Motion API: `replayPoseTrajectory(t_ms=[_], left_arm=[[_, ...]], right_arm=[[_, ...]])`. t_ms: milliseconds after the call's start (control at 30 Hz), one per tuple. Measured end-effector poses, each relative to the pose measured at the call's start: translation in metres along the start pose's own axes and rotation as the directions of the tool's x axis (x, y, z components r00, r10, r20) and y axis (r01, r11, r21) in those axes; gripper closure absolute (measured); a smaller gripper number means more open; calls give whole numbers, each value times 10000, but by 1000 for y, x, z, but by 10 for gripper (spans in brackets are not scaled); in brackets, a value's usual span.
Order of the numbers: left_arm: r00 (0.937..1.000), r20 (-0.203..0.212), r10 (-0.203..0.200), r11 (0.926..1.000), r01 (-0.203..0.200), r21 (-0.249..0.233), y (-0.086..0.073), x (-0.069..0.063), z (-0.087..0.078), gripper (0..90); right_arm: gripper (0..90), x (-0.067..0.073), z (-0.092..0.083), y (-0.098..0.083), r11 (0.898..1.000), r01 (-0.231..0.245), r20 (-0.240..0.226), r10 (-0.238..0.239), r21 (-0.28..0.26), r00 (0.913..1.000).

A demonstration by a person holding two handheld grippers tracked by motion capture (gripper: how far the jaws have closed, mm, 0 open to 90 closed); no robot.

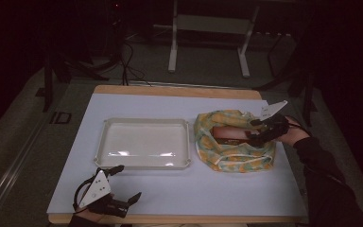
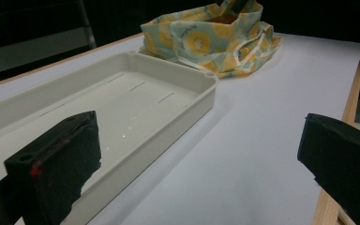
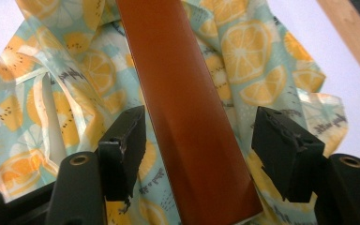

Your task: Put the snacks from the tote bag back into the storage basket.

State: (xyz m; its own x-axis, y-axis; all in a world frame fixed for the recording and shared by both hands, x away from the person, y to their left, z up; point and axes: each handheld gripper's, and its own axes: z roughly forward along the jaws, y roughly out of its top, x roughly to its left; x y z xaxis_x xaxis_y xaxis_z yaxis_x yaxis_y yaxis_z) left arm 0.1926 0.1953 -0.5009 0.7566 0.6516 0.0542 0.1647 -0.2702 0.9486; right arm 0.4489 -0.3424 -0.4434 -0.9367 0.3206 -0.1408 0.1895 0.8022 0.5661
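Right gripper view: our right gripper [image 3: 199, 154] straddles the brown box [image 3: 183, 108] inside the lemon-print bag [image 3: 258, 61], jaws apart, apparently not pressing yet. We should center, then squeeze. Our left gripper [image 1: 123, 187] waits open.

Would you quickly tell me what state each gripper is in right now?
Left gripper: open, nothing between the jaws, resting near the tray.
Right gripper: open, jaws either side of the brown box in the lemon-print bag, not pressing it.
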Motion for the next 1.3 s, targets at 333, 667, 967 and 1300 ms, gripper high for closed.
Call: replayPoseTrajectory(t_ms=[333, 667, 967, 1300], left_arm=[[10000, -52, -6, 10000, 6, 8, -1, 0, -1, 0], [9998, -147, -143, 9999, 142, -5, -4, 3, -5, 0], [9999, -74, -85, 9999, 86, 65, -4, 2, -3, 0], [9997, -90, -227, 9997, 226, -59, -2, 2, -4, 0]], right_arm=[[303, -6, 19, 1, 9968, 227, -247, -209, 763, 9995], [311, -9, 36, 3, 9847, 658, -639, -562, 1610, 9964], [366, -8, 38, -2, 9837, 770, -687, -666, 1625, 9954], [423, -6, 30, -2, 9821, 1080, -792, -966, 1544, 9922]])
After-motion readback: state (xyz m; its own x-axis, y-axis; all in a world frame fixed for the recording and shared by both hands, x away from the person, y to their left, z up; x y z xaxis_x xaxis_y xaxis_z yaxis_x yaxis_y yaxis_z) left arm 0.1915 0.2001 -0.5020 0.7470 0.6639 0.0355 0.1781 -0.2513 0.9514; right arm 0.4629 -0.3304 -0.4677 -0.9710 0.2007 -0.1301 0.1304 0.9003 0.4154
